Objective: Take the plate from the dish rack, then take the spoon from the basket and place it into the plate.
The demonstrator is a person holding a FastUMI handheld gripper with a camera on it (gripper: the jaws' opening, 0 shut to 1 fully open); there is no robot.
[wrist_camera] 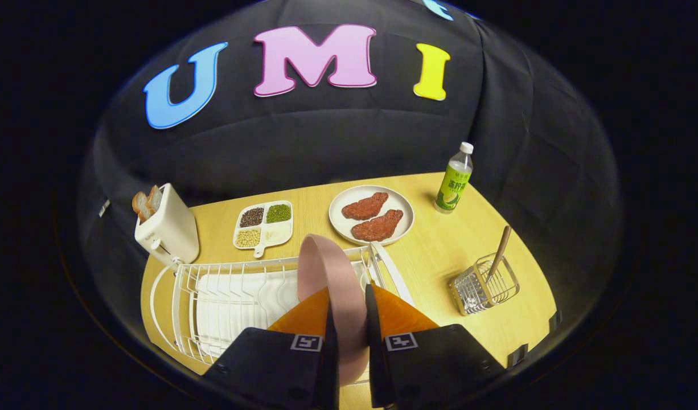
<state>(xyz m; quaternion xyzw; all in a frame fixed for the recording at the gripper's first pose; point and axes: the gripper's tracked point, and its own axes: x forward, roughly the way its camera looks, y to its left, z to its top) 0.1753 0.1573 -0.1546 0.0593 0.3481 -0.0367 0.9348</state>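
Note:
A pink plate (326, 267) stands on edge between my fingers, and my gripper (349, 296) is shut on its rim. The plate hangs above the right end of the white wire dish rack (224, 302), which lies just ahead of and below the fingers. To the right of the rack stands a small wire basket (485, 287) on the wooden table (440, 256). A wooden-handled spoon (500, 246) leans upright in the basket, its bowl hidden inside.
Beyond the rack sit a white plate with two red meat pieces (372, 215), a divided tray of beans (264, 224), a white toaster with bread (165, 225) and a green-labelled bottle (455, 179). Bare table lies between rack and basket.

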